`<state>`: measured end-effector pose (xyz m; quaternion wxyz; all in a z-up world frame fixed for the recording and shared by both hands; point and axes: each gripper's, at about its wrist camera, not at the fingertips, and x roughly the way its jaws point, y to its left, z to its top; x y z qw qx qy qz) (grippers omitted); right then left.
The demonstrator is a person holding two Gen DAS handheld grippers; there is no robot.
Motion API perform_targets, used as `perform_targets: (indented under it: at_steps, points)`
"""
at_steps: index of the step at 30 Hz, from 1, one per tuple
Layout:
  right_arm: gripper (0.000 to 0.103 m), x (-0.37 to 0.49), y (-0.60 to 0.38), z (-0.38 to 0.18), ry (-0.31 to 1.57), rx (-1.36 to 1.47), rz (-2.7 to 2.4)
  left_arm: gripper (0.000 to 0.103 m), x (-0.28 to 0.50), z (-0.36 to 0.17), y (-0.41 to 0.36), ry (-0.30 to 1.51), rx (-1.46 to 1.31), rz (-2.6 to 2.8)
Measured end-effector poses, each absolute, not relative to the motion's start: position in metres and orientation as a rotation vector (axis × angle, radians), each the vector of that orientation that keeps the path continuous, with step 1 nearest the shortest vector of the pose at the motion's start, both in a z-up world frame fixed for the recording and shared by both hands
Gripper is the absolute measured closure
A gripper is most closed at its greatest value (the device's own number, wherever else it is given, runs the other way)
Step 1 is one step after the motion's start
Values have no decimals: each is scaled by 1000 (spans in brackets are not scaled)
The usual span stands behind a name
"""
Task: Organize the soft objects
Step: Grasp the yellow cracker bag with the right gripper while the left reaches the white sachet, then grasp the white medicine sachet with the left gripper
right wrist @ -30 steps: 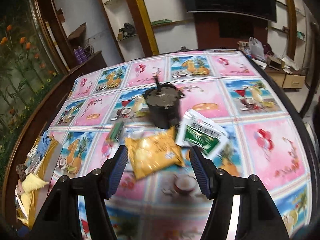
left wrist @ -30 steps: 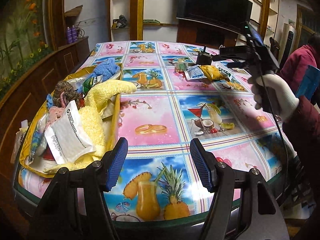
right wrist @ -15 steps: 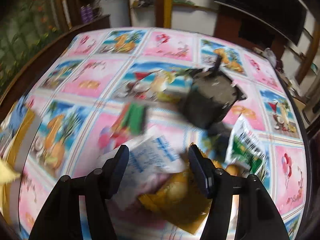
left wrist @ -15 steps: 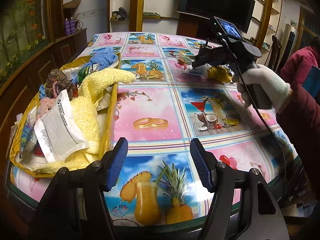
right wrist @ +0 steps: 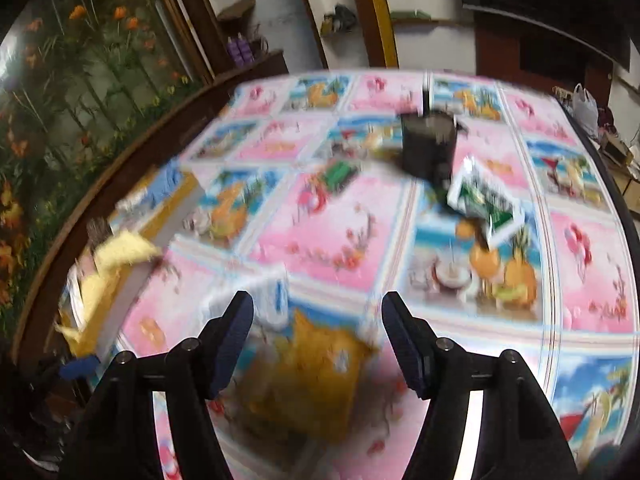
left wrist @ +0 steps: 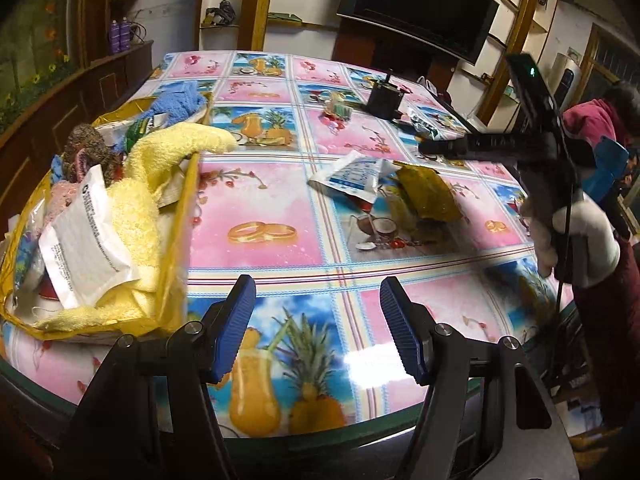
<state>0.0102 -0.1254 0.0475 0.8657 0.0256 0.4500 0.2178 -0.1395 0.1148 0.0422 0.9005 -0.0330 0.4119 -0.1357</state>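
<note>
Yellow pouch point(right wrist: 308, 368) lies between right fingers point(right wrist: 234, 336), untouched.

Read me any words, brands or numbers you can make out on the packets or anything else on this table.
No text can be read.
White packet in the yellow bag: black print, too small.
Blue-and-white packet on the table: blue lettering, too small.
Green-and-white packet: blurred.
Yellow packet: no lettering visible.
</note>
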Motion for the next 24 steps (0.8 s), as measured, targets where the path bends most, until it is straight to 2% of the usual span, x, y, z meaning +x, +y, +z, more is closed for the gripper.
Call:
perform_targets:
  at_steps: [6, 10, 11, 12, 14, 24]
  points:
    - [36, 5, -116, 19, 1041, 87, 419, 38, -123, 53, 99, 847, 6, -288]
    - [36, 8, -95, 16, 1020, -7, 371, 38, -99, 58, 84, 848, 90, -282]
    - [40, 7, -92, 16, 1022, -31, 371, 38, -92, 58, 82, 849, 103, -285]
    - [53, 7, -91, 16, 1018, -45, 371, 38, -83, 55, 78, 863, 115, -284]
    - [55, 5, -96, 17, 1014, -54, 368, 38, -67, 50, 72, 898, 102, -304]
    - [55, 4, -140, 13, 950, 35, 339, 38, 6, 25, 25, 960, 170, -385]
